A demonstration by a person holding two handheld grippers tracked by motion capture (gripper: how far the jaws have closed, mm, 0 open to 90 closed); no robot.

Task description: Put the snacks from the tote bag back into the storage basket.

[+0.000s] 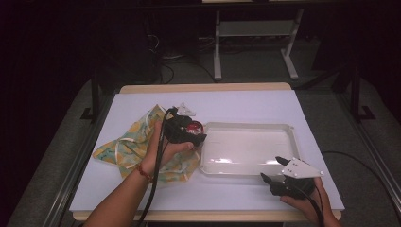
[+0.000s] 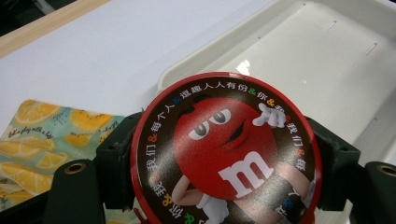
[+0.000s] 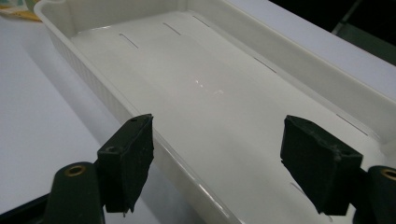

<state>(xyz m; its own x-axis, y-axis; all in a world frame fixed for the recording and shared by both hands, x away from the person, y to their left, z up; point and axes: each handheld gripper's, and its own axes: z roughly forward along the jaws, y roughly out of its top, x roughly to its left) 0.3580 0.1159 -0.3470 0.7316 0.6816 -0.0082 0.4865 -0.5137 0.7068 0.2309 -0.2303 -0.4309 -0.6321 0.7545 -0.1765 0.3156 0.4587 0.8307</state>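
Clamped between the jaws of the left gripper (image 2: pixel 224 186), a round red tin (image 2: pixel 226 149) occupies the lower centre of the left gripper view, held above the left end of the white tray (image 2: pixel 327 60). The lemon-print cloth (image 1: pixel 127 142) lies at centre left of the high view, just beside the tray. At lower right, the right gripper (image 1: pixel 272 170) rests with jaws spread and empty at the tray's near rim (image 3: pixel 116 100). Risk: the tin's smooth curved wall may slip from the pads (image 2: pixel 119 154) if grip loosens early, dropping it onto the rim rather than the tray floor.
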